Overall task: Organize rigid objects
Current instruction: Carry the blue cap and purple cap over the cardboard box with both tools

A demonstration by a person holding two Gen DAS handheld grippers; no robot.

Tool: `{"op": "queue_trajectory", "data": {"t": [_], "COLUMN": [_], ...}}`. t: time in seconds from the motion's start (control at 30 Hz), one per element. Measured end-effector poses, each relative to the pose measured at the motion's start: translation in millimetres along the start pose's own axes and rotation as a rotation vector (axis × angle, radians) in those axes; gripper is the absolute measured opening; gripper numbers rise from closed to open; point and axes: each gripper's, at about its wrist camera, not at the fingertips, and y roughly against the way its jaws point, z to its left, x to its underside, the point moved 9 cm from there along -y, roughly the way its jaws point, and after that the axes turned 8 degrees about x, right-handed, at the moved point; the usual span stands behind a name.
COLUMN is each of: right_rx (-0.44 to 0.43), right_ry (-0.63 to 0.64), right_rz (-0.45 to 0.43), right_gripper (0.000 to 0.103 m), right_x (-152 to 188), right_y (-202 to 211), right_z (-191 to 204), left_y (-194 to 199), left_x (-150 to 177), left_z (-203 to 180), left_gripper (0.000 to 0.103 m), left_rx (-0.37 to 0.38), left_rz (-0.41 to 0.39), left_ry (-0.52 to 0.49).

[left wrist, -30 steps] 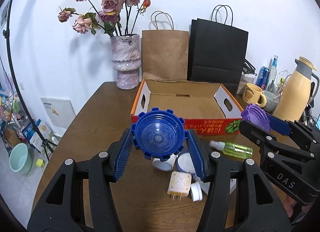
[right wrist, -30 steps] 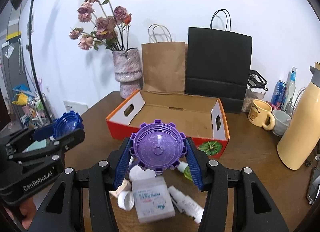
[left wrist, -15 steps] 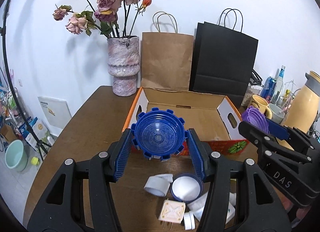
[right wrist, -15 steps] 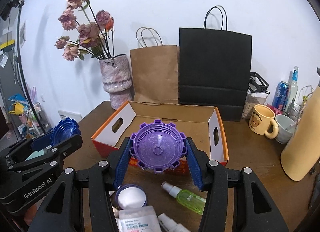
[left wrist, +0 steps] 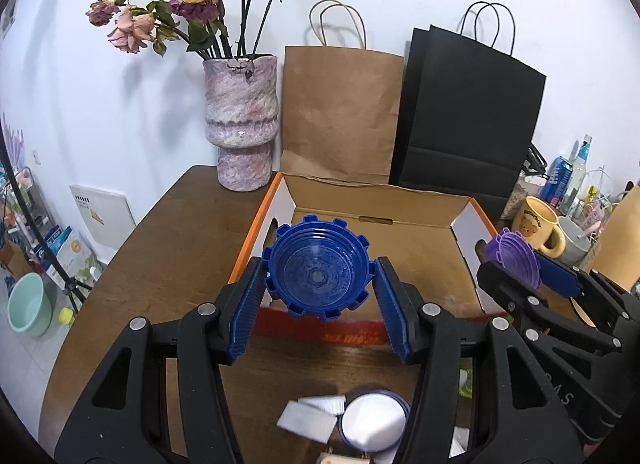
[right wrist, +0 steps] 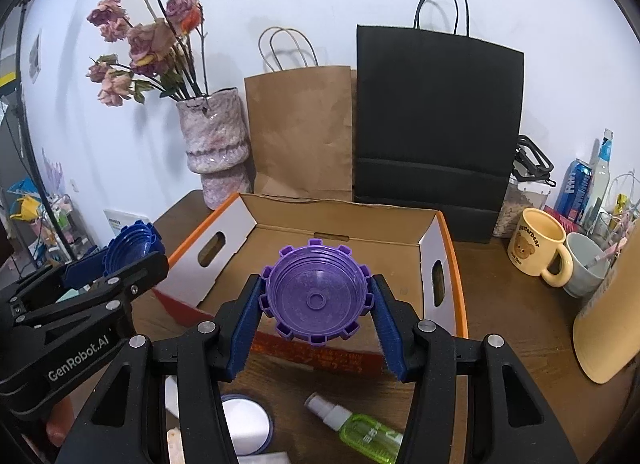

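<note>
I hold two notched caps, one per tool. The left gripper (left wrist: 318, 291) pinches the blue cap (left wrist: 318, 274) by its rim, at centre frame in the left wrist view, over the near wall of the cardboard box (left wrist: 404, 252). The right gripper (right wrist: 316, 302) pinches the purple cap (right wrist: 316, 296) the same way, at centre frame in its own view. My judgement: both caps hang above the one empty box, open sides facing the cameras, for release inside. Lower frame: one green spray bottle (right wrist: 366, 430), one white round lid (right wrist: 246, 424).
</note>
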Motion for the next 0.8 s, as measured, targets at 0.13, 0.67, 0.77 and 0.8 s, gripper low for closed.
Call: {"op": "queue_trajectory", "data": {"t": [0.13, 0.67, 0.77, 0.8], "right_rx": [0.014, 0.039, 0.043, 0.044], "right_ry": [0.001, 0.032, 0.041, 0.043], "right_rz": [0.017, 0.098, 0.118, 0.122], "right_gripper": [0.058, 0.058, 0.058, 0.058], "right_x": [-2.9, -5.5, -1.6, -0.6], "right_y": [-16.4, -76.1, -87.1, -89.5], "right_z": [-4.6, -10.8, -10.8, -11.1], "left_y": [-13.3, -69.9, -81.1, -86.0], "left_x": [-3.9, -15.0, -15.3, -15.2], "left_z": [3.0, 16.4, 17.7, 18.4], "left_gripper": [0.051, 0.051, 0.051, 0.051], "left_rx": [-0.014, -0.067, -0.071, -0.072], "left_rz": [0.01, 0.058, 0.072, 0.078], "left_ry": [-0.006, -0.033, -0.041, -0.046]}}
